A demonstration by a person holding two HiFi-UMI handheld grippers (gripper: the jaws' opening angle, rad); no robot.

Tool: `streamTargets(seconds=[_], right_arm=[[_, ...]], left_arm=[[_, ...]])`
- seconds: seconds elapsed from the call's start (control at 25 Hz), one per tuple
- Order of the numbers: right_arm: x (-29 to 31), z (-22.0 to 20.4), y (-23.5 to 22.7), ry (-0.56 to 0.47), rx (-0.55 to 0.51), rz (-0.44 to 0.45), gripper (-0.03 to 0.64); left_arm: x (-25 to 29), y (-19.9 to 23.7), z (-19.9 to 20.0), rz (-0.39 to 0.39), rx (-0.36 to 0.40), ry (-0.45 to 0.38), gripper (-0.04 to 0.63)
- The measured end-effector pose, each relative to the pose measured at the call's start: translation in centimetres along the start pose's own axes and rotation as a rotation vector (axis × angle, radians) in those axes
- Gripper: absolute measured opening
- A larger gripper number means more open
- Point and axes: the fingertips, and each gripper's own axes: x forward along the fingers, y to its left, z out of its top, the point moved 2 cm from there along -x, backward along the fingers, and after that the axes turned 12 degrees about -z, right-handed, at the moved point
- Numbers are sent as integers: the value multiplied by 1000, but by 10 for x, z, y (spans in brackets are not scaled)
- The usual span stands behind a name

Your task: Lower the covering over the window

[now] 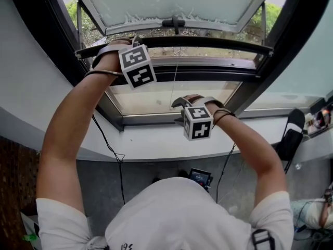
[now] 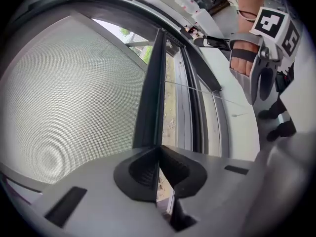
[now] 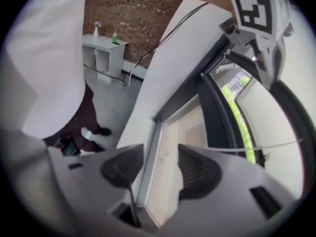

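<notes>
Setting: We stand at a dark-framed window (image 1: 208,73) set in a pale wall, with greenery outside. A brick wall and a white shelf (image 3: 103,48) are behind us.
Covering: The covering is a pale mesh screen (image 2: 64,98) with a dark bar (image 1: 218,43) along its bottom edge. The bar hangs across the upper part of the window, well above the sill (image 1: 156,139). The lower pane is not yet covered.
Left side: The left gripper (image 2: 158,154) is clenched on the thin edge of the bar near its left end, with the arm raised. We judge this hold is there to draw the screen down and keep the bar level.
Right side: The right gripper (image 3: 163,169) is released, its jaws wide apart. It points down at the foot of the window. The pale bottom rail (image 3: 149,157) of the frame lies between the jaws, and nothing is pinched.
Cord: A thin cord (image 1: 175,82) runs from the bar down towards the bottom of the frame, ending near the right gripper. We judge the right gripper sits low either to take this cord or to meet the bar as it comes down. We cannot tell which.
Progress: We judge the lowering is under way, with most of the travel left to do.
Writing: The cubes on both grippers carry black-and-white square patterns and no words. A few dark characters show on the white shirt (image 1: 171,212) at the bottom edge of the head view, cut off and unreadable. Two small bottles (image 3: 114,36) on the shelf are too small for us to read their labels. We see no brand name on the window.
</notes>
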Motion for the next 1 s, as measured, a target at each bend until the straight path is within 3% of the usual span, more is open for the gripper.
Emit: streamTargets(seconds=[0.2,0.52,0.68,0.8,1.0], right_arm=[[4,-33,-37,112,-106,-208,225],[-73,-46,-165,121,-28,-640,221],[-107,-56,-217,184,-28,-832,183],[-110,-64,-231,227,-34,-851,108],[-94,-79,-229,299,-79,-788,91]], left_arm=[[1,-2,1,1,-2,-3,25],[0,0,1,-1,-4,-8,26],[0,0,0,1,-8,-13,26],[0,0,1,4,-10,-17,26],[0,-1,1,5,-8,-17,26]])
